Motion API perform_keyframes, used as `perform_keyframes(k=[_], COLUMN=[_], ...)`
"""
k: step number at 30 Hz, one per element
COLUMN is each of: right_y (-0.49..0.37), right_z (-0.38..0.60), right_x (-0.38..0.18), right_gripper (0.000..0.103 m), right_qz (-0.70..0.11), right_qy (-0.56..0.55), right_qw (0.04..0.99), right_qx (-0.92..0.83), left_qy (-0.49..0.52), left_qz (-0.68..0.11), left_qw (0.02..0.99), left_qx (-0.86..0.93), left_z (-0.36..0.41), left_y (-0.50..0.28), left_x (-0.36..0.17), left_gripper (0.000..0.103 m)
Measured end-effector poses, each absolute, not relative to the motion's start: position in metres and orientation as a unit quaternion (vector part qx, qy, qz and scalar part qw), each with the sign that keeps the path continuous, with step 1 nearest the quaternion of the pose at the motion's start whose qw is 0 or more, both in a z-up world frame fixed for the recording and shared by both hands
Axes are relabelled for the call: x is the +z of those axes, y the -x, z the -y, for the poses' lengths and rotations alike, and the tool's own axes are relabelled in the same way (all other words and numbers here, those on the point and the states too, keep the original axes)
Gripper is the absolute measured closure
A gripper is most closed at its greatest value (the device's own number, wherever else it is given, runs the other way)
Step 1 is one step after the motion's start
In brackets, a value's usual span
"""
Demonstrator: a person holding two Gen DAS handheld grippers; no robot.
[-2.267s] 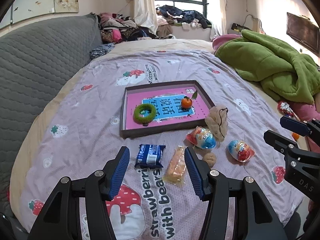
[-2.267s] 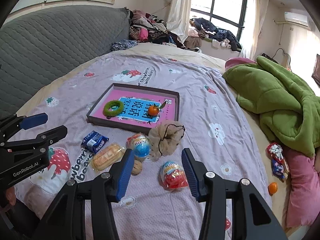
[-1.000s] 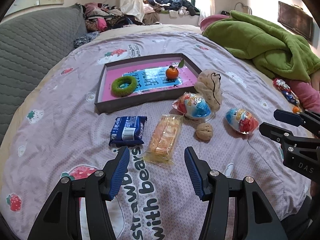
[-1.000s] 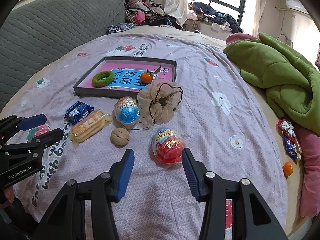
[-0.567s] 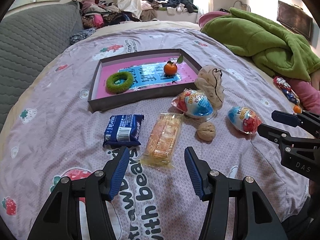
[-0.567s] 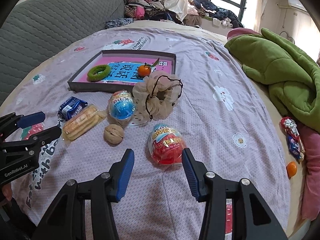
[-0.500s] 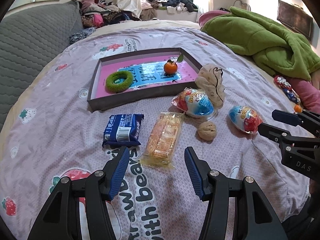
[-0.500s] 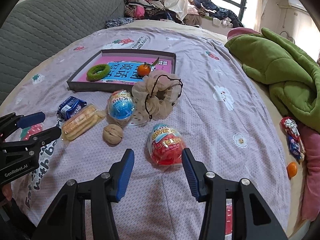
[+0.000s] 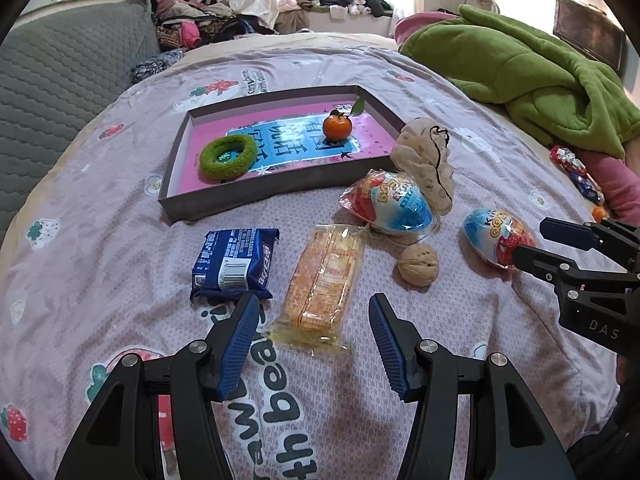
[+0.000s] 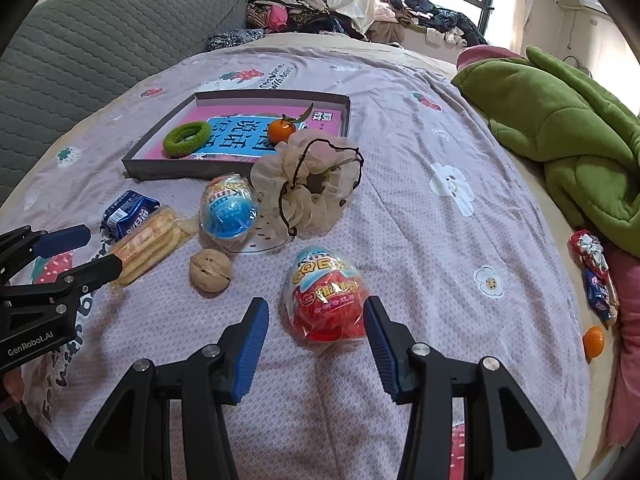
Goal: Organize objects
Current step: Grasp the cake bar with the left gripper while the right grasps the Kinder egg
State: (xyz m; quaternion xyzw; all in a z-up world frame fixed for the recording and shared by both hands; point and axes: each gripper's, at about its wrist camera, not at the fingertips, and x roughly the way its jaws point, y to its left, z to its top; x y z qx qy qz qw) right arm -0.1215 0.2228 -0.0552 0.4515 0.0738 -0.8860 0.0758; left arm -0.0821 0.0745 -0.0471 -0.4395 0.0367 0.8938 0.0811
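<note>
On the bedspread lies a shallow box [image 9: 182, 204] with a pink floor, holding a green ring [image 9: 227, 156] and a small orange [image 9: 337, 127]. In front of it lie a blue packet [image 9: 236, 264], an orange biscuit pack [image 9: 326, 276], a walnut [image 9: 418, 268], a blue-and-white egg [image 9: 390, 204], a red-and-blue egg [image 10: 326, 300] and a beige scrunchie [image 10: 310, 184]. My left gripper [image 9: 314, 336] is open, its tips either side of the biscuit pack's near end. My right gripper [image 10: 316, 334] is open, with the red-and-blue egg's near end between its tips.
A green blanket [image 10: 568, 136] is heaped at the right. Wrapped sweets [image 10: 596, 272] and a second small orange [image 10: 593, 342] lie by a pink pillow at the right edge. A grey quilted headboard [image 10: 80, 48] runs along the left. Clothes are piled under the window.
Both grippers have moved forward and lower toward the items. The biscuit pack now reaches between the left tips and the red-and-blue egg between the right tips. No object has moved.
</note>
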Motion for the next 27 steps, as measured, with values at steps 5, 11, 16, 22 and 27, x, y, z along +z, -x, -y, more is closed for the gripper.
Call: perform_keyframes(k=[5,11,16,22,27], right_y=[0.127,0.138,0.148,0.158,0.164], right_z=[-0.224,-0.224,-0.228,-0.224,-0.220], right_x=[-0.061,-0.072,-0.081,-0.090,-0.094], right_gripper=[0.054,0.053,0.051,0.051,0.051], right_qz=[-0.076,-0.087,-0.092,-0.102,-0.103], right_qy=[-0.455,-0.463,-0.470,-0.472,-0.467], right_qw=[0.077,0.073,0.070,0.078,0.085], right_qx=[-0.884,-0.879,-0.875,-0.872,-0.874], left_qy=[0.445,0.452,0.457,0.460,0.459], left_qz=[-0.036,-0.038,-0.034,-0.028,-0.021], left_qw=[0.082,0.084,0.084,0.086,0.094], left_qx=[0.891,0.887,0.885,0.884,0.883], left_z=[-0.074,-0.077,-0.078,-0.078,-0.076], left_y=[0.089,0.096,0.104,0.113,0.116], left_x=[-0.054,-0.063,-0.069,-0.074,-0.076], left_gripper=[0.044,0.044,0.044,0.044,0.044])
